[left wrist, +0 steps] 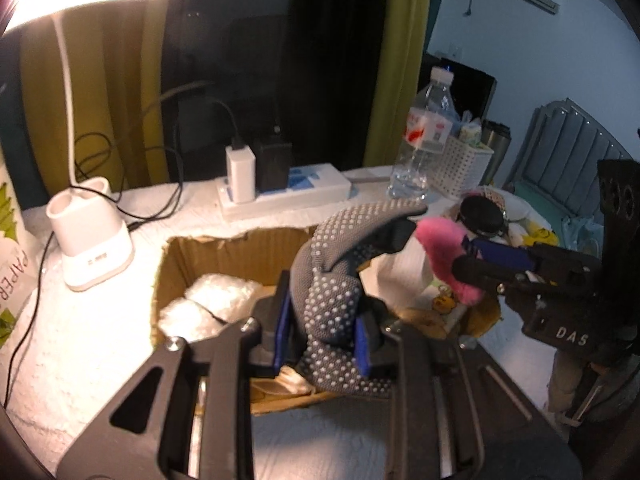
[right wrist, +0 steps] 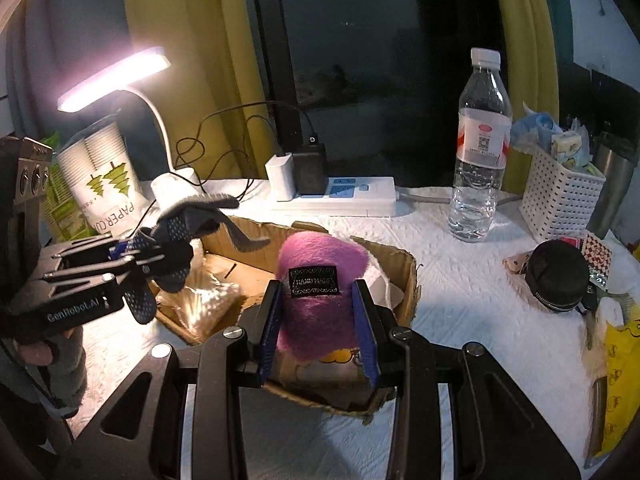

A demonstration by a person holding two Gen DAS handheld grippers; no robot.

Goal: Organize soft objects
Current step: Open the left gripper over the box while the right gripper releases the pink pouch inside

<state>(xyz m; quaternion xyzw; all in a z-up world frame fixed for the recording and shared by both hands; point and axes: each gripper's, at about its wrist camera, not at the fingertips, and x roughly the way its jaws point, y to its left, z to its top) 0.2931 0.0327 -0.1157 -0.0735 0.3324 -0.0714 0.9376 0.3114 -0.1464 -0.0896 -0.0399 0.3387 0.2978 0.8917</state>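
My left gripper (left wrist: pixel 322 332) is shut on a grey dotted glove (left wrist: pixel 336 276) and holds it above the open cardboard box (left wrist: pixel 176 264). The glove also shows in the right wrist view (right wrist: pixel 188 236), with the left gripper (right wrist: pixel 132 256) at the left. My right gripper (right wrist: pixel 320 332) is shut on a pink fuzzy pouch (right wrist: pixel 320 292) with a black "HAND MADE" label, over the near right part of the box (right wrist: pixel 404 280). In the left wrist view the pouch (left wrist: pixel 440 252) and right gripper (left wrist: pixel 468 260) are to the right. Clear plastic packets (left wrist: pixel 208 304) lie in the box.
A lit desk lamp (right wrist: pixel 116 80) with white base (left wrist: pixel 92 248), power strip with chargers (right wrist: pixel 340 196), water bottle (right wrist: pixel 480 148), white basket (right wrist: pixel 560 196), black round pouch (right wrist: pixel 556 276), paper cup sleeve (right wrist: pixel 104 176) and yellow bag (right wrist: pixel 620 376) stand on the white-covered table (right wrist: pixel 460 320).
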